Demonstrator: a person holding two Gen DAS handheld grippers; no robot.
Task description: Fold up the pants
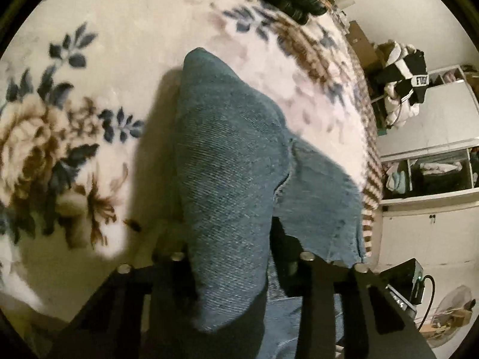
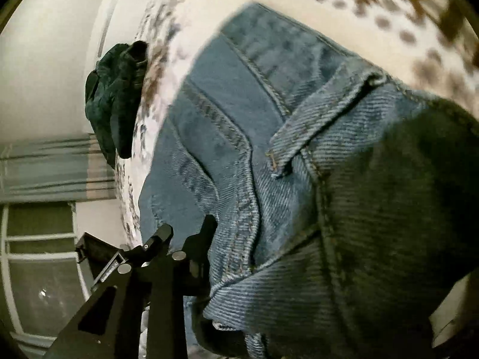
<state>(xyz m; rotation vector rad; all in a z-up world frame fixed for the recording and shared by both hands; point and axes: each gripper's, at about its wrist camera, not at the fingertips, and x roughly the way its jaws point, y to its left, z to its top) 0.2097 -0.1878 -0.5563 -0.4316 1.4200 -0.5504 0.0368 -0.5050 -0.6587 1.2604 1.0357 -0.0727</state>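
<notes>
A: Item one?
B: Pants, blue denim, lying over a floral blanket on a bed. One portion is raised off the blanket in each wrist view.

A: Left gripper?
B: Fingers either side of a bunched fold of denim, apparently pinching it. The cloth runs forward and away from the fingertips, long axis straight ahead, tapering to a peak.

A: Right gripper?
B: One finger visible at the cloth's left edge; the other is hidden under the waistband area with its belt loop. Probably clamped on denim, but grip cannot be confirmed.

A: Which is nearer?
B: Both touch the garment, at opposite ends by my judgement; the fold would bring one end toward the other along that axis.

A: Other items?
B: Dark garment at the bed's edge, apart from the pants.
</notes>
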